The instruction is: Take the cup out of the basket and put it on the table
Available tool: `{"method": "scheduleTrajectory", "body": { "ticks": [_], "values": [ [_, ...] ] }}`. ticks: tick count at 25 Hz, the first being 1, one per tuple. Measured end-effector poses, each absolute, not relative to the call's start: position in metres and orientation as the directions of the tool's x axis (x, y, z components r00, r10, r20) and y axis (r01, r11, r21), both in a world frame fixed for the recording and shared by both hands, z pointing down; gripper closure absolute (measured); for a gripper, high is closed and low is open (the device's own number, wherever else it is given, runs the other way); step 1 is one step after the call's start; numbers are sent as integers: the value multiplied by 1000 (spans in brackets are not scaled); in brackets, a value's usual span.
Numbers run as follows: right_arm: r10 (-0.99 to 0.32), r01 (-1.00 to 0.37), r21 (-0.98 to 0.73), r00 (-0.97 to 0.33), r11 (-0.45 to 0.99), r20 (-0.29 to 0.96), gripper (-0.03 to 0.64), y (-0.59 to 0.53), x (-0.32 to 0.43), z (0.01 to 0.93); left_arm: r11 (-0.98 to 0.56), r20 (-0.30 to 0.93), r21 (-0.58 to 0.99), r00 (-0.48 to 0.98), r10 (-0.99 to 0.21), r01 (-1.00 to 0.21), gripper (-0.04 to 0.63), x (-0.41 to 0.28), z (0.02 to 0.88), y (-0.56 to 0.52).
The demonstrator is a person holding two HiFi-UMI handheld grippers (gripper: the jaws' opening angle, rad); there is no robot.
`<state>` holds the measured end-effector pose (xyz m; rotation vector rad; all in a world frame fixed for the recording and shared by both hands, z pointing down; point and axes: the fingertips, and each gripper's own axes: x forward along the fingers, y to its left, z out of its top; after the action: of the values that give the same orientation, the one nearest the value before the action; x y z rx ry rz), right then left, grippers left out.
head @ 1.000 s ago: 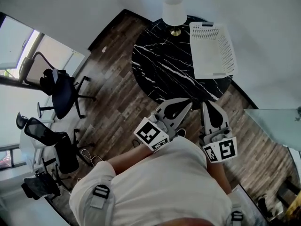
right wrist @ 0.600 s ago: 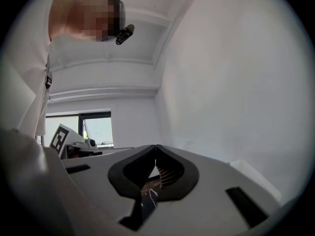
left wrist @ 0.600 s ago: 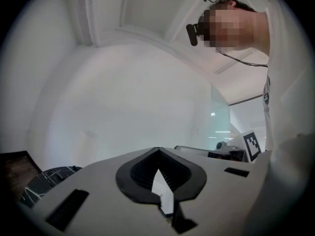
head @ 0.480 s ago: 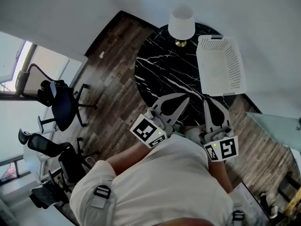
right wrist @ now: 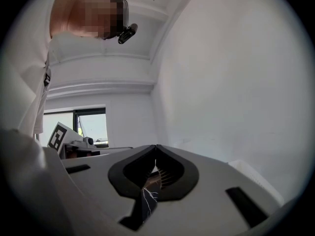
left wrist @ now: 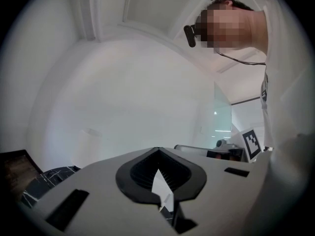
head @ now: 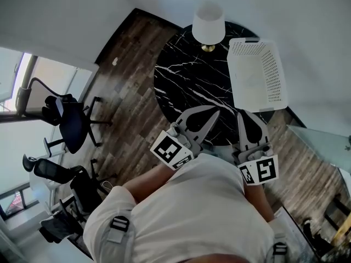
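Marble table (head: 186, 86) carrying a white basket (head: 255, 75) is being faced by the left gripper (head: 214, 114) and right gripper (head: 245, 116), both closed and empty; unopened, they risk shoving the basket off.

A white-shaded lamp (head: 208, 23) on a brass base stands at 12 o'clock. 2 black office chairs (head: 72, 122) sit at 9 o'clock on dark wood flooring (head: 131, 103), beside a bright window (head: 16, 141). A glass panel (head: 323, 147) shows at 3 o'clock.

Table (head: 184, 78): lamp (head: 208, 24) at far edge; basket (head: 255, 74) on right side, beside lamp. Chairs (head: 71, 122) on floor (head: 129, 86), left of table.
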<state>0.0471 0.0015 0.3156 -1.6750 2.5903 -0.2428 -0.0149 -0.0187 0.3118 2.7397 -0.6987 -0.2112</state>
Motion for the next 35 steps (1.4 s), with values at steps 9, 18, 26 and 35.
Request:
{"method": "scheduleTrajectory", "body": {
  "ticks": [9,18,26,35],
  "values": [
    [-918,-909,-152,-397,389,20,609,3,93,309,-840,-77,328,875,-479,-431,591,37,299,-12],
    [-926,-915,-155,-378,373,2,609,8,143,308,-849,-78,324,883,-463,-417,591,88,295,0],
    [-928,-917,-153,-373,368,5,609,4,161,309,-850,-62,318,885,-461,-420,591,105,299,-8],
    [-924,-915,-167,-380,367,52,609,1,164,322,-836,-18,347,888,-459,-425,591,110,315,-10]
  ]
}}
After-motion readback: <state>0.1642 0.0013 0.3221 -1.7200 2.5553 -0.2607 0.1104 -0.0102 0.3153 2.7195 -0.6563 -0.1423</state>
